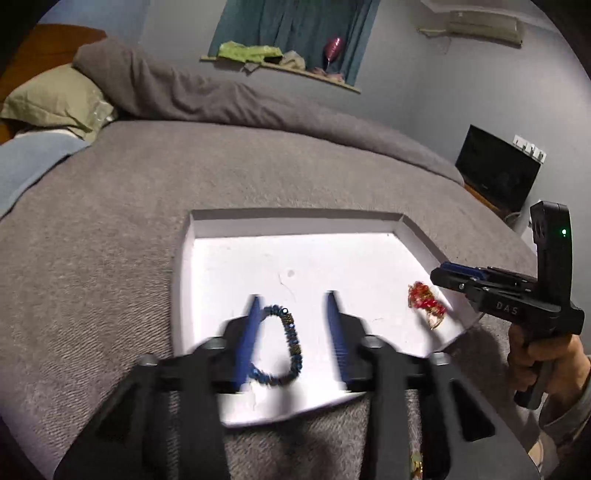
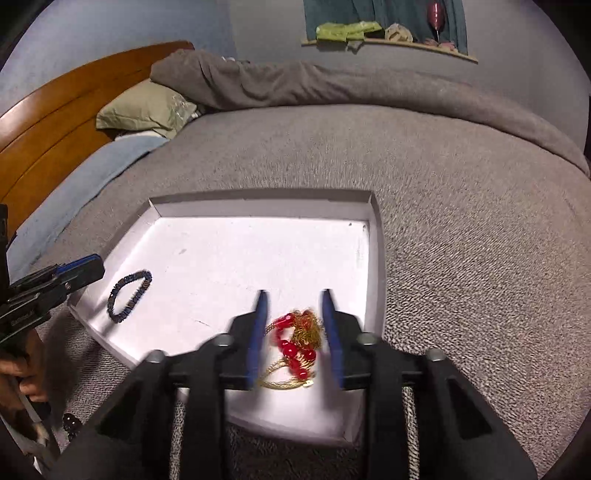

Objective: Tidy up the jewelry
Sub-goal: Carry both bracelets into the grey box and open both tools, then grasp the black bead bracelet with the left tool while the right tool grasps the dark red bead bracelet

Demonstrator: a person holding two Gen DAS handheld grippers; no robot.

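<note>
Left wrist view: my left gripper (image 1: 293,334) wide open, holding nothing, straddling blue beaded bracelet (image 1: 282,345) in white shallow box (image 1: 295,221) on grey blanket (image 1: 110,229). Bracelet probably light, floppy; pinch across bead strand. My right gripper (image 2: 293,334) also open, empty, around red-bead gold chain tangle (image 2: 299,343); likely snaggy, grab clump.

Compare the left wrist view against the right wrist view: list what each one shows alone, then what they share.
Only the left wrist view shows the dark screen and the wall air conditioner. Only the right wrist view shows the wooden headboard. Both show the white tray on the grey bedspread, the blue bead bracelet between the open left gripper fingers, and the red and gold jewelry between the open right gripper fingers.
</note>
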